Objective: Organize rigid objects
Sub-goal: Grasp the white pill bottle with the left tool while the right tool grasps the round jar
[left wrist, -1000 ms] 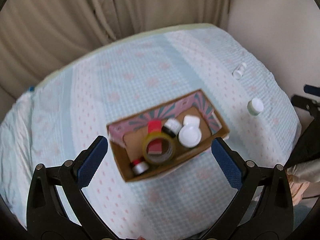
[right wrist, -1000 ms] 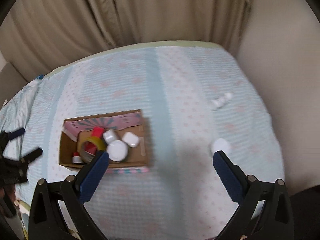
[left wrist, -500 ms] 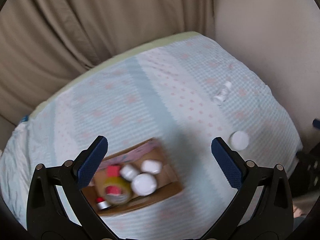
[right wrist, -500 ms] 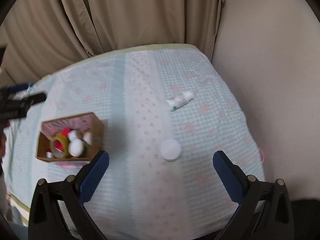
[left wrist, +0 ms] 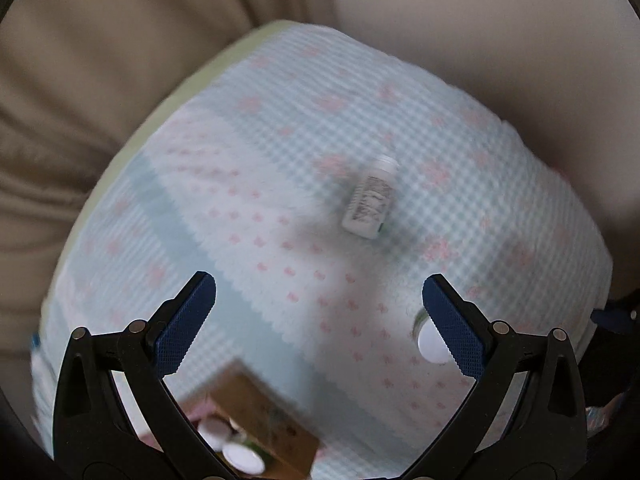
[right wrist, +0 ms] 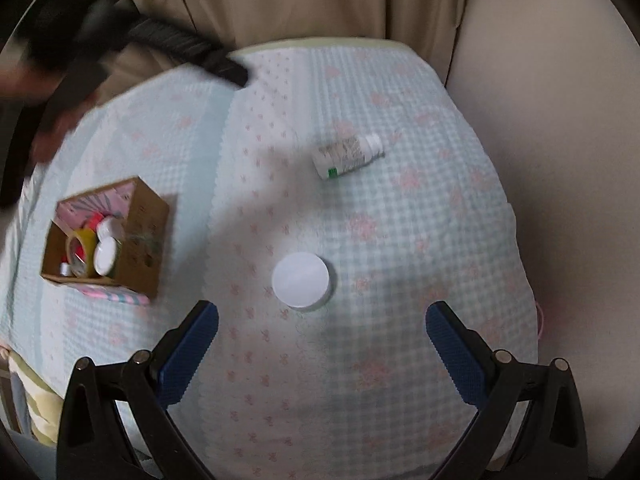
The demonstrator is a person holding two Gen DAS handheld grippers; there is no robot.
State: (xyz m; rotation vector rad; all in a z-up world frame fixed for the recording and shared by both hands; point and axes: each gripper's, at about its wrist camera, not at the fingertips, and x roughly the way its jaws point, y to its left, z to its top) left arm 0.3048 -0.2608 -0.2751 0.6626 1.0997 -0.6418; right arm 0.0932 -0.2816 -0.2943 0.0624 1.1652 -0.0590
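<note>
Two items lie loose on the checked bedspread (right wrist: 400, 320), outside the cardboard box (right wrist: 140, 248). The white-lidded jar (right wrist: 301, 280) stands just ahead of the right gripper (right wrist: 322, 344), jaws wide and empty; the toppled bottle (left wrist: 370, 202) lies beyond the empty, spread left gripper (left wrist: 319, 316), long axis pointing away.

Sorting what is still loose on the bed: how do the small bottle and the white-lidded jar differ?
Pose: the small bottle lies on its side, while the white-lidded jar stands upright, lid up.
Shape: the bottle is slim with a narrow cap; the jar is squat with a wide round lid.
Markings: the bottle carries a printed label with a green patch; the jar's lid is plain white.
Both rest on the checked bedcover, outside the cardboard box, untouched by either gripper.
</note>
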